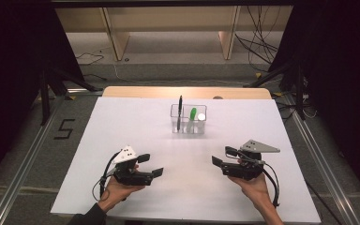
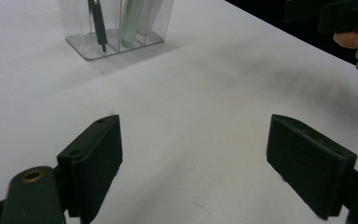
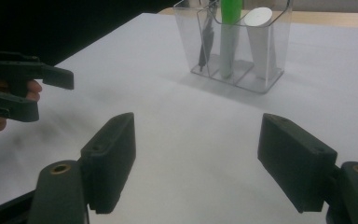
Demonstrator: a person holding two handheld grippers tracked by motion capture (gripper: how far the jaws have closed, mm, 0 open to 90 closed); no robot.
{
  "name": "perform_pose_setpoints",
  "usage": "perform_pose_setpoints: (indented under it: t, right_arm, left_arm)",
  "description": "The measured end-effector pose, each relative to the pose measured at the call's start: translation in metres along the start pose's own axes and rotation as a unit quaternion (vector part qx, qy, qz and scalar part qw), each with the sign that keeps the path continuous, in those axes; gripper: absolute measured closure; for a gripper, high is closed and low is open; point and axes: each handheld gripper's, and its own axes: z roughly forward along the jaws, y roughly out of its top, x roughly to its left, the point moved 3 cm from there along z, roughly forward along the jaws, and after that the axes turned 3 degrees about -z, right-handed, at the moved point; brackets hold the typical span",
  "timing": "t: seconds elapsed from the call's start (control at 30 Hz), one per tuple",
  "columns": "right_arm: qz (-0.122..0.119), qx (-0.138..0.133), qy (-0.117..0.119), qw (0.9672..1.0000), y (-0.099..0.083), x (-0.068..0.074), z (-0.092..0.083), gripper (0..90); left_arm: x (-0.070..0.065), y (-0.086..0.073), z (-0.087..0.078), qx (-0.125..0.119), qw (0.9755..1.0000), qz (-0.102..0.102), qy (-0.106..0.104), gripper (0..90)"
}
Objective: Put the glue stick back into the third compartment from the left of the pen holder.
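Observation:
A clear plastic holder (image 1: 188,125) with three compartments stands at the middle back of the white table (image 1: 122,136). It holds a black pen (image 1: 180,108), a green marker (image 1: 192,114) and a white-capped item (image 1: 201,117), all upright. My left gripper (image 1: 151,165) is open at the front left, nothing between its jaws. My right gripper (image 1: 223,157) is open at the front right, also empty. In the left gripper view the holder (image 2: 81,28) lies ahead of the left gripper (image 2: 196,154). The right gripper view shows the holder (image 3: 272,51) beyond the right gripper (image 3: 198,158).
A wooden strip (image 1: 187,92) runs along the table's far edge. Beyond it are wooden shelf legs (image 1: 115,37) and loose cables (image 1: 258,42) on the floor. Black stands flank both sides.

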Motion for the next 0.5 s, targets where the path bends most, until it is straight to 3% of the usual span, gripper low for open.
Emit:
perform_pose_setpoints:
  t: [0.27, 0.5]
  right_arm:
    - [0.0, -0.017, 0.007, 0.9998, -0.012, 0.005, -0.014, 28.1]
    - [-0.011, -0.015, 0.004, 0.9998, -0.026, 0.011, -0.021, 26.3]
  left_arm:
    - [-0.001, 0.0, -0.003, -0.003, 1.0, 0.004, 0.001, 18.2]
    - [-0.002, -0.001, -0.004, -0.004, 1.0, 0.004, -0.001, 18.1]
